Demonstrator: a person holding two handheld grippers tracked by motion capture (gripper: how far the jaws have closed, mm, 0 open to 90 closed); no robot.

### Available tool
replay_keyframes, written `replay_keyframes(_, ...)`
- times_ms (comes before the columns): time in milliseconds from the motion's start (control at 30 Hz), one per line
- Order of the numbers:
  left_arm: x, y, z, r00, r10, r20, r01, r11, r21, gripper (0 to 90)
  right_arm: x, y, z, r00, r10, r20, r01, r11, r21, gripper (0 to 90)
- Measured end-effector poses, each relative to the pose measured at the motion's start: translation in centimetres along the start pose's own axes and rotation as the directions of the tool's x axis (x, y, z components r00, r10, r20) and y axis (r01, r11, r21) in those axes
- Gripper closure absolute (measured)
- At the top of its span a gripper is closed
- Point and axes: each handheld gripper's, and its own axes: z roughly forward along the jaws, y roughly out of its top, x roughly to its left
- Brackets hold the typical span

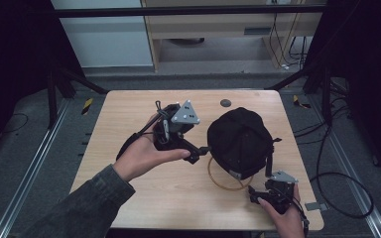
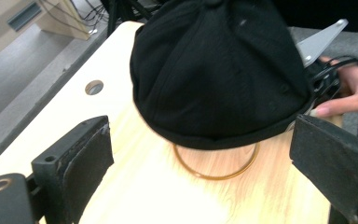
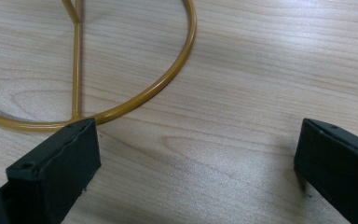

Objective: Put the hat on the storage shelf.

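Cap: black cap point(image 1: 239, 142) sits right of centre on the wooden table point(image 1: 144, 198); it rests raised on a gold wire stand point(image 1: 226, 185), whose ring base lies flat on the wood under the cap's near side; in the left gripper view the cap point(image 2: 219, 70) hangs over the ring point(image 2: 214, 175)
Left gripper: left gripper point(image 1: 203, 151) is held just left of the cap, jaws pointing right at it, tips very near or touching its left edge, I cannot tell which; its own view has the jaws spread wide with nothing between them point(image 2: 200, 163)
Right gripper: right gripper point(image 1: 260, 193) is low at the near right of the table, just near of the cap; its jaws stand wide apart point(image 3: 196, 158) over bare wood, gripping nothing; the ring point(image 3: 121, 109) curves past just beyond the left-hand jaw tip
Table: small round hole point(image 1: 225, 103) at the far edge, beyond the cap
Sleeve: green sleeve point(image 1: 79, 206) comes in from the near left
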Motion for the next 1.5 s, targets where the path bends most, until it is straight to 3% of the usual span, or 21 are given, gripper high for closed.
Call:
replay_keyframes(333, -0.1, -2.6, -0.1, 0.9996, -0.026, -0.008, 0.026, 0.9997, 0.0, 5.6, 0.0, 0.0, 0.0, 1.0, 0.006, -0.005, -0.006, 1.0, -0.003, 0.4)
replay_keyframes(500, -0.1, -5.0, 0.2, 0.9995, -0.025, -0.02, 0.025, 0.9994, 0.025, 5.5, 0.0, 0.0, 0.0, 1.0, 0.006, -0.005, -0.006, 1.0, -0.003, 0.4)
replay_keyframes(667, 0.3, -7.8, 0.9, 0.9982, -0.05, -0.032, 0.052, 0.9977, 0.045, 5.8, 0.0, 0.0, 0.0, 1.0, 0.006, -0.006, -0.006, 1.0, -0.003, 0.4)
replay_keyframes(833, 0.4, -10.3, 1.6, 0.9963, -0.076, -0.04, 0.078, 0.9947, 0.067, 5.6, 0.0, 0.0, 0.0, 1.0, 0.006, -0.005, -0.006, 1.0, -0.003, 0.4)
replay_keyframes(1133, 0.1, -13.4, 2.4, 0.9937, -0.105, -0.038, 0.108, 0.9906, 0.084, 5.4, 0.0, 0.0, 0.0, 1.0, 0.006, -0.006, -0.006, 1.0, -0.003, 0.4)
replay_keyframes(1500, 0.0, -17.9, 3.1, 0.9855, -0.155, -0.068, 0.162, 0.9805, 0.111, 5.3, 0.0, 0.0, 0.0, 1.0, 0.006, -0.005, -0.006, 1.0, -0.003, 0.4)
